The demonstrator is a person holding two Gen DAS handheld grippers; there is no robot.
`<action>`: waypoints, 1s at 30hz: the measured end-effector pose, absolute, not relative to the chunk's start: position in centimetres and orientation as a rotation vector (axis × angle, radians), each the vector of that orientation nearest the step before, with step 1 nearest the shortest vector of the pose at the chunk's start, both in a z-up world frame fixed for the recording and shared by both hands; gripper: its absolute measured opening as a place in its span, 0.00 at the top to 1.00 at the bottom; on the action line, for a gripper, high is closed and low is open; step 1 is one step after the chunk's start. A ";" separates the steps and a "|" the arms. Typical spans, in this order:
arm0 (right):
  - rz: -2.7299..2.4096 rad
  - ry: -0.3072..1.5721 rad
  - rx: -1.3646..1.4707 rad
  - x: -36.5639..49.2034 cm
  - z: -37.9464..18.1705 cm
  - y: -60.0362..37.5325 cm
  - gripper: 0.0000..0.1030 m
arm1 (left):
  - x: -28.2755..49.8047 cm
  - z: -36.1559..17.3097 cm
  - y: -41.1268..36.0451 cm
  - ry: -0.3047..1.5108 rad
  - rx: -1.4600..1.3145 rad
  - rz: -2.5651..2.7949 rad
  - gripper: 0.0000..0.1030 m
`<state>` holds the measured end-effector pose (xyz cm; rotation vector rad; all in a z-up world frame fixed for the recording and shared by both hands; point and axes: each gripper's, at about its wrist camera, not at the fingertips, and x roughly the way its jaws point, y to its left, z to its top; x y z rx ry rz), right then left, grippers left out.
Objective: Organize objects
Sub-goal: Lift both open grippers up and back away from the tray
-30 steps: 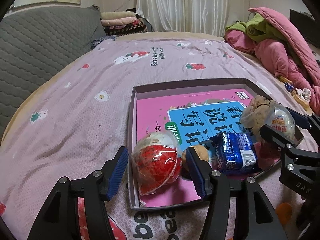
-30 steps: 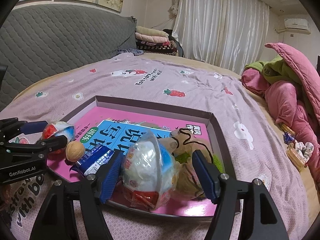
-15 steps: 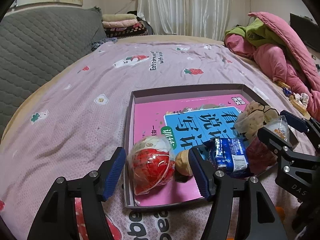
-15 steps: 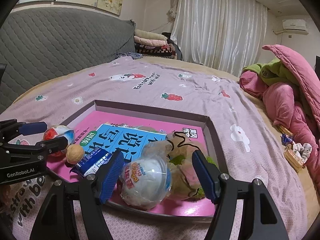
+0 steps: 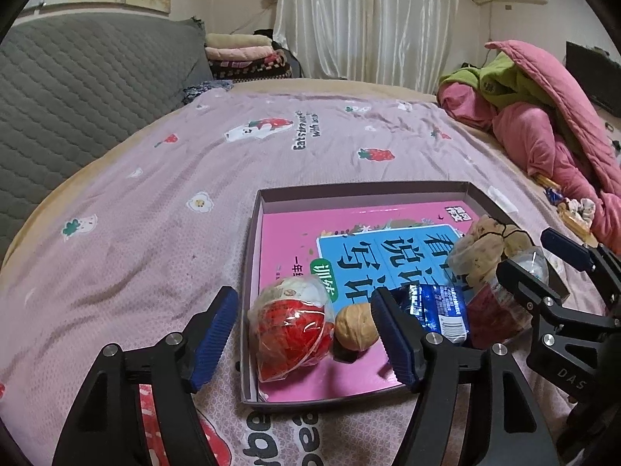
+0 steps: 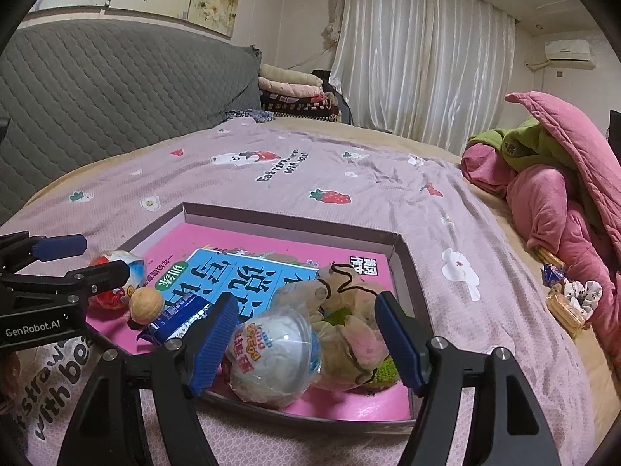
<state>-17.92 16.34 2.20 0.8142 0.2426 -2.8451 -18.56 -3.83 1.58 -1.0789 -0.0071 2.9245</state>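
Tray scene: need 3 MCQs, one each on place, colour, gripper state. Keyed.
1. Where does the walnut lie in the tray?
A. Between the red-and-white wrapped egg and the blue snack packet
B. On the bedsheet outside the tray
C. On top of the plush toy

2. What colour is the tray's inner floor?
A. Green
B. Pink
C. Black

3. How does the left gripper stand?
A. Shut on the walnut
B. Shut with nothing in it
C. Open, pads clear of the egg

Answers: 1 A, the left wrist view shows the walnut on the tray floor between the two. 2 B, pink shows around the blue panel. 3 C, its jaws have just been opening, with gaps visible on both sides of the egg and walnut.
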 end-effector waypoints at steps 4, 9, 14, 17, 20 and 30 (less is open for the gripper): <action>-2.853 0.242 0.794 -17.8 2.4 16.4 0.30 | -18.3 1.9 -3.6 -0.013 -1.053 2.919 0.29; -2.859 0.243 0.772 -17.6 2.7 16.4 0.30 | -17.7 2.6 -3.4 -0.019 -1.006 2.922 0.29; -2.871 0.255 0.730 -17.1 3.2 16.5 0.29 | -17.0 3.5 -3.4 -0.027 -0.938 2.944 0.29; -2.877 0.246 0.689 -16.6 3.9 16.7 0.29 | -16.3 4.1 -3.4 -0.016 -0.903 2.964 0.29; -2.877 0.233 0.656 -15.9 4.7 17.0 0.26 | -15.5 4.6 -3.6 -0.047 -0.891 2.995 0.29; -2.878 0.276 0.540 -12.9 6.3 17.2 0.23 | -13.3 5.7 -3.2 -0.068 -0.824 3.016 0.28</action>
